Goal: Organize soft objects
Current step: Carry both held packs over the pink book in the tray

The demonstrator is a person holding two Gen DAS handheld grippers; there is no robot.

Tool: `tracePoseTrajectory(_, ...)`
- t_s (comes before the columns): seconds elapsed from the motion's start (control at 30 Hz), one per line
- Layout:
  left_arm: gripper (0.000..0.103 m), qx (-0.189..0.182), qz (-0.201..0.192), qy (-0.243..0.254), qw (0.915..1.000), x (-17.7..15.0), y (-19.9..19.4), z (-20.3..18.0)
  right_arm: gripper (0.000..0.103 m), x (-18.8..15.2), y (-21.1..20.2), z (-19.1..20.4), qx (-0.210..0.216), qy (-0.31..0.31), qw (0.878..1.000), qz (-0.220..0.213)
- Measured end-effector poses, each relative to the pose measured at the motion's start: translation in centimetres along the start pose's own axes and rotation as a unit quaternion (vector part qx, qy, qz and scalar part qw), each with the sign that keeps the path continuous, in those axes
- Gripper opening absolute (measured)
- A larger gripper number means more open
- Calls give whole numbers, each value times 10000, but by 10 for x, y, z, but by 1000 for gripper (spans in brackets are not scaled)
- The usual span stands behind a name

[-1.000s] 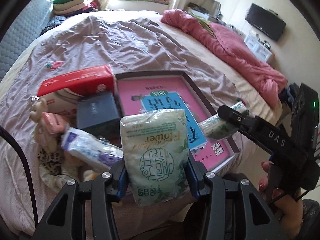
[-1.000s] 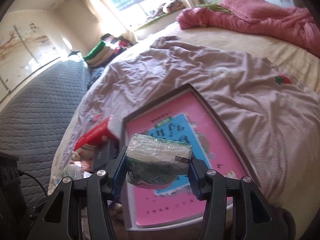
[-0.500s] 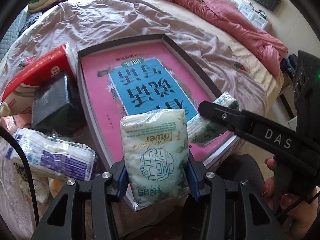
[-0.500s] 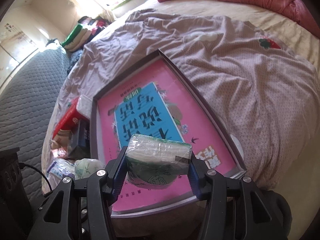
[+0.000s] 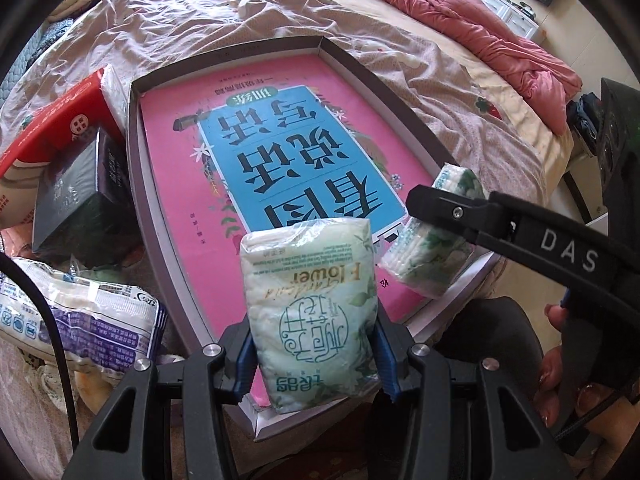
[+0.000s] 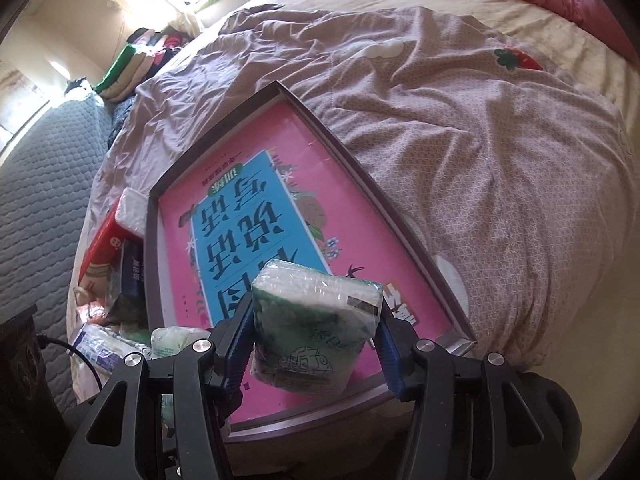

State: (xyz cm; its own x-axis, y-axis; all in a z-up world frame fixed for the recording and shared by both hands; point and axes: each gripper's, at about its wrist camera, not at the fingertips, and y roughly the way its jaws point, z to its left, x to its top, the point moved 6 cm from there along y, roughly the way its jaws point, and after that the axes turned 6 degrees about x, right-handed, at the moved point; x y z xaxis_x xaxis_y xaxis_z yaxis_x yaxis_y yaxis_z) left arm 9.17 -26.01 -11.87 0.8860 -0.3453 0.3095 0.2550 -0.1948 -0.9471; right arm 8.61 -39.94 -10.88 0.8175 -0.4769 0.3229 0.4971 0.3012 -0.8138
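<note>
Over tray (image 5: 360, 76), left tool (image 5: 312, 356) gripping tissue pack (image 5: 312, 312)

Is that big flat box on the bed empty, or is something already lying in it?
Not empty. A pink book lies flat on the bottom of the box, covering nearly all of it. No tissue pack rests inside yet.

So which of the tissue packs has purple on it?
The tissue pack lying on the bed left of the tray. The two packs held in the tools are green and white.
</note>
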Motion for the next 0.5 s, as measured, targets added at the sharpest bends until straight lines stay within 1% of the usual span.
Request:
tracePoseTrajectory(0.33,50,-33,97,44,9999,-2,9,-5,57,1,3,-7,-167,65,9998,-36)
tracePoseTrajectory(0.5,50,-11,76,95,9999,-2,9,-7,59,2,4,-11,-247,109,9996,-54)
